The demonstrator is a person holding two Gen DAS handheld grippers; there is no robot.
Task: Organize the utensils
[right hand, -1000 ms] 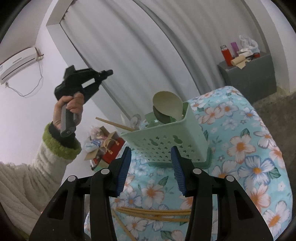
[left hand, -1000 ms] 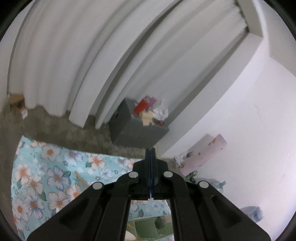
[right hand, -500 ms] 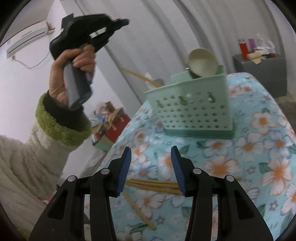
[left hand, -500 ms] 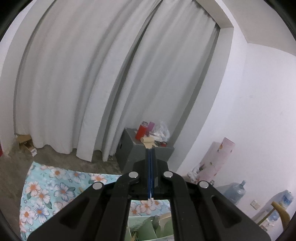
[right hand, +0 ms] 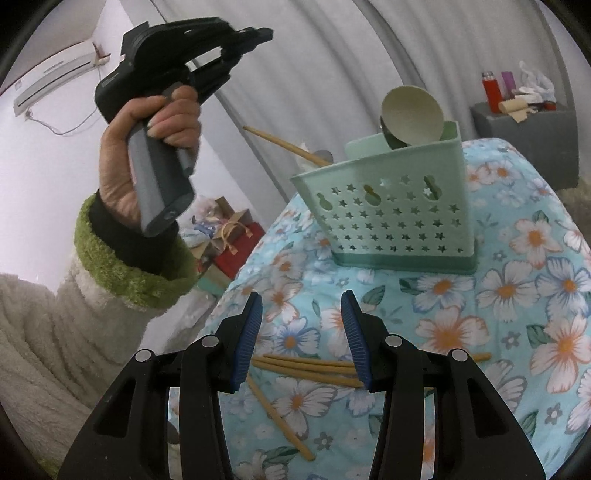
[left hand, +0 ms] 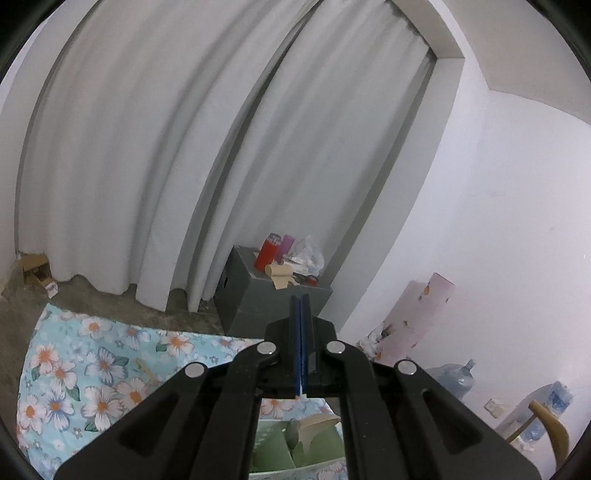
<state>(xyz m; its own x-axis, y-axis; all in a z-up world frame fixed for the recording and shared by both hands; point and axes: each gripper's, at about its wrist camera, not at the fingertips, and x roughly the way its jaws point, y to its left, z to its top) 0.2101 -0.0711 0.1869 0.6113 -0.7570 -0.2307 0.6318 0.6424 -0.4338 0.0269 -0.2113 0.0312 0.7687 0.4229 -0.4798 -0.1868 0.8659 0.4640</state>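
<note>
The right gripper (right hand: 301, 338) hangs above the bench (right hand: 517, 295), its jaws partly open with nothing between them. Loose chopsticks (right hand: 314, 367) lie on the floral cloth just below and behind the pads, at 6 o'clock from the green caddy (right hand: 391, 210), which stands upright toward 12 o'clock with a pale spoon (right hand: 412, 110) and one chopstick (right hand: 286, 146) already leaning out of it.

The left gripper (right hand: 267, 34) is raised at 10 o'clock, held in the left hand (right hand: 147, 147), jaws pressed fully together and empty.

The risks, as I judge them: the chopsticks are thin, flat on soft cloth and bunched, so the jaws may snag fabric, pinch several at once, or roll one toward the bench edge at 7 o'clock. The light caddy may tip if a chopstick is pushed against its wall.
</note>
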